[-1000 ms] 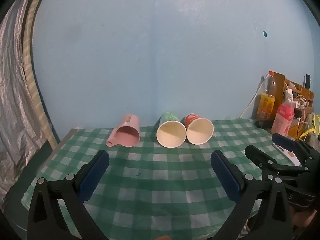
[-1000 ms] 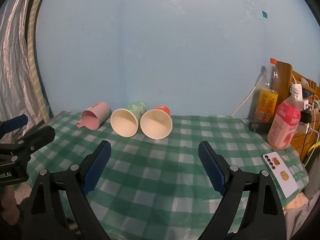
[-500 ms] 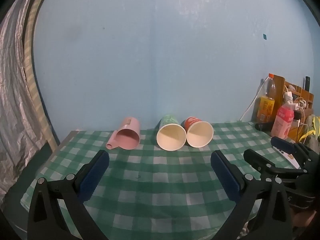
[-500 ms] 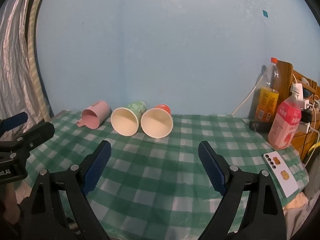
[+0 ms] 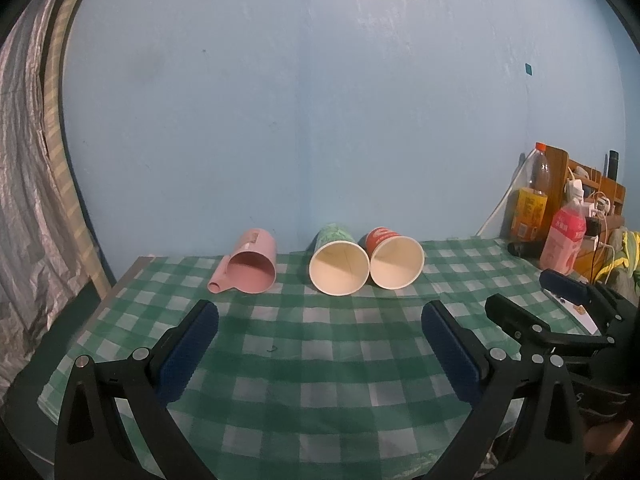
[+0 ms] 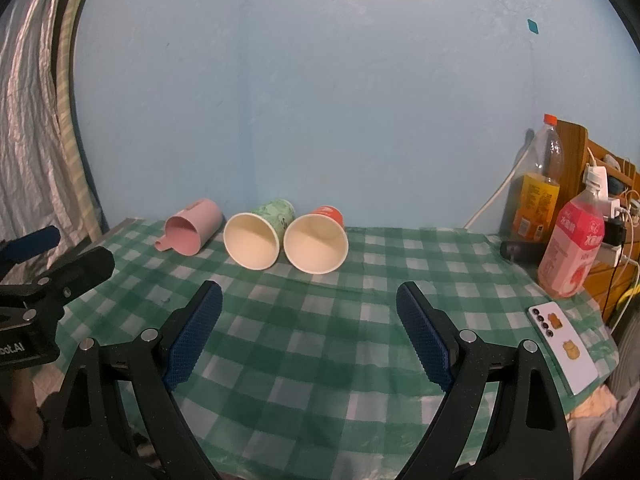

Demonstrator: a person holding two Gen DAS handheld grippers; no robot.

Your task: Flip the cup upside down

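Note:
Three cups lie on their sides at the far edge of the checked table, mouths toward me: a pink handled cup (image 5: 250,262) (image 6: 191,232) on the left, a green paper cup (image 5: 338,260) (image 6: 256,240) in the middle, and a red paper cup (image 5: 394,258) (image 6: 316,244) touching it on the right. My left gripper (image 5: 319,312) is open and empty, well short of the cups. My right gripper (image 6: 309,294) is open and empty, also short of them. Each gripper shows at the edge of the other's view.
The table wears a green-and-white checked cloth (image 5: 320,360). At the right stand an orange drink bottle (image 6: 538,188), a pink bottle (image 6: 572,248), a wooden rack with cables (image 5: 592,196) and a white phone (image 6: 562,346). A silver curtain (image 5: 28,200) hangs left. A blue wall is behind.
Both views have shifted slightly; the cups sit a little lower and more central in the left wrist view. The cups themselves have not moved and both grippers stay open.

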